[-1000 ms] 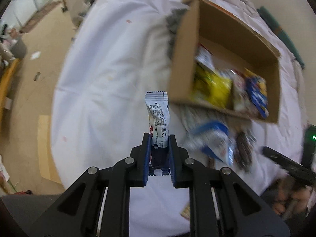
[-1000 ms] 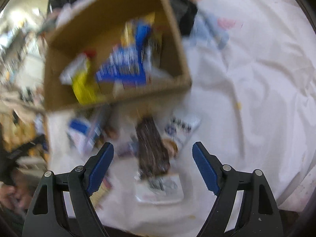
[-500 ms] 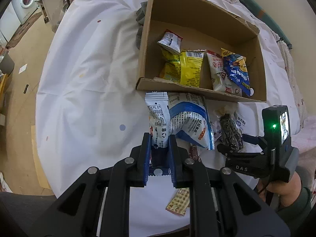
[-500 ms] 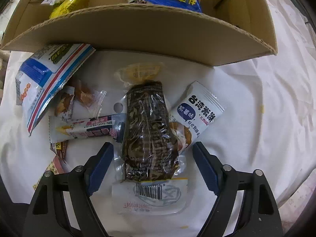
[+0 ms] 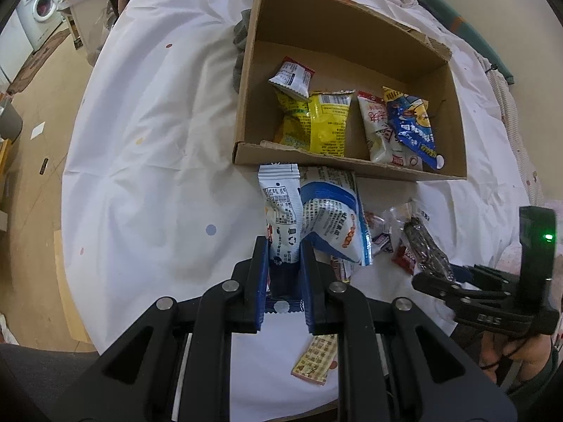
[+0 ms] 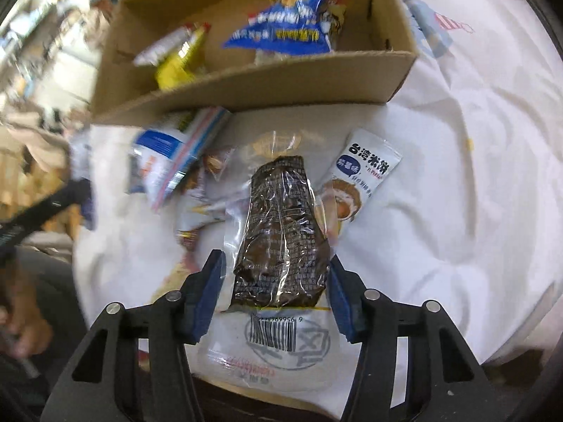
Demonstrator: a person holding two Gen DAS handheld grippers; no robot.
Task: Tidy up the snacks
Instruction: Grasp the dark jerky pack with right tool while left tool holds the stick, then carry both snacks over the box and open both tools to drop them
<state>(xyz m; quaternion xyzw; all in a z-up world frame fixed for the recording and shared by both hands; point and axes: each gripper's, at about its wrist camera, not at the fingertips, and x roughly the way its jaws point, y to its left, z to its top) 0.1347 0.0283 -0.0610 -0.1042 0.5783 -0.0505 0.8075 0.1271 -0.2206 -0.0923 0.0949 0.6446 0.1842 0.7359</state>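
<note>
Left wrist view: on the left lies bare white sheet [image 5: 147, 133] over what looks like a bed; the surface under it is not certain. The left gripper [image 5: 284, 274] has its jaws pinching the lower end of a white snack packet [image 5: 281, 211], which stands upright between them, just in front of the cardboard box [image 5: 246, 105]. Inside the box, from left to right, sit a small white sachet [image 5: 291, 78], yellow bags [image 5: 327, 123], a red-and-white bag [image 5: 375, 126] and a blue bag [image 5: 413, 123]. So, as I judge it, part of the sorting is done. Outside the box, along its front wall, a blue-and-white bag [image 5: 334, 221] leans beside the held packet, then a few small wrapped sweets [image 5: 381, 235], a dark vacuum-packed snack [image 5: 425, 246] and, nearer the camera, a checked flat wrapper [image 5: 315, 360]. These are left to go in.

At the far right of this view the right gripper [image 5: 436, 281] reaches down onto the dark snack, a hand [image 5: 510, 355] gripping its handle. Both grippers point steeply downward at the sheet.

Right wrist view: the right gripper [image 6: 274, 295] has its jaws closing around the dark vacuum-packed snack [image 6: 281, 232]. The snack lies lengthwise between them; whether both pads already press it I cannot tell, though a gap shows at the left pad. A white rice-cracker packet [image 6: 366, 176] lies just to its right, partly tucked under it.
</note>
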